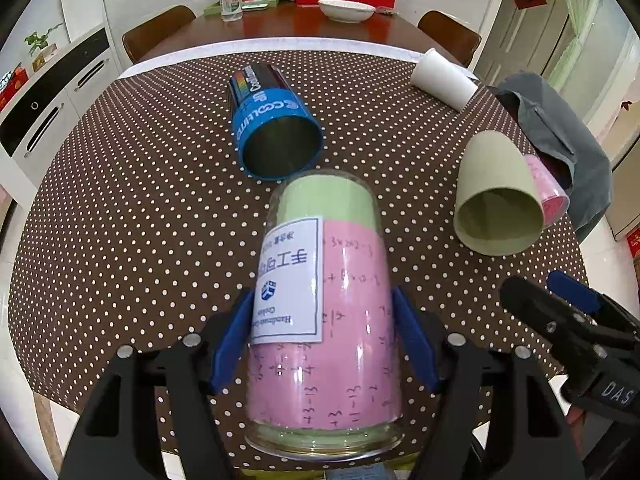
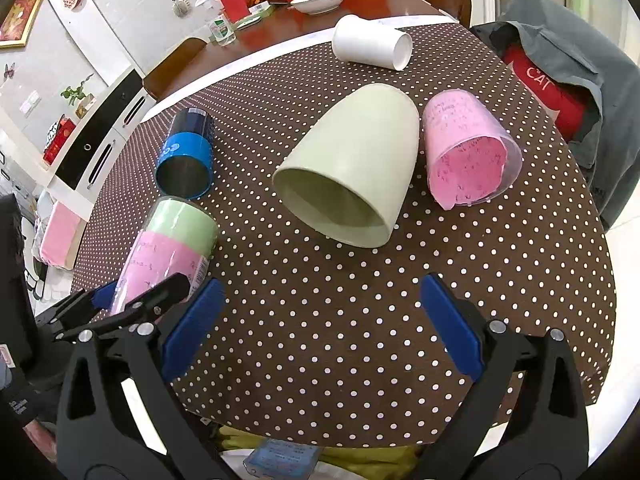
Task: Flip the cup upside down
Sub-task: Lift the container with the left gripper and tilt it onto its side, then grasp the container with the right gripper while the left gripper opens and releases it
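A clear glass cup lined with pink and green paper and a white label (image 1: 320,312) lies on its side, its open end toward the camera. My left gripper (image 1: 324,340) is shut on it, one blue pad on each side. The same cup shows at the left of the right wrist view (image 2: 168,248), with the left gripper's fingers (image 2: 132,304) around it. My right gripper (image 2: 320,328) is open and empty above the dotted cloth; it also shows at the right edge of the left wrist view (image 1: 568,320).
On the brown dotted tablecloth (image 2: 360,300) lie a blue metal cup (image 1: 272,128), a pale green cup (image 2: 352,168), a pink-lined clear cup (image 2: 468,152) and a white cup (image 2: 372,42). A grey jacket (image 2: 580,80) hangs on a chair at right. A bowl (image 1: 346,10) sits on the far table.
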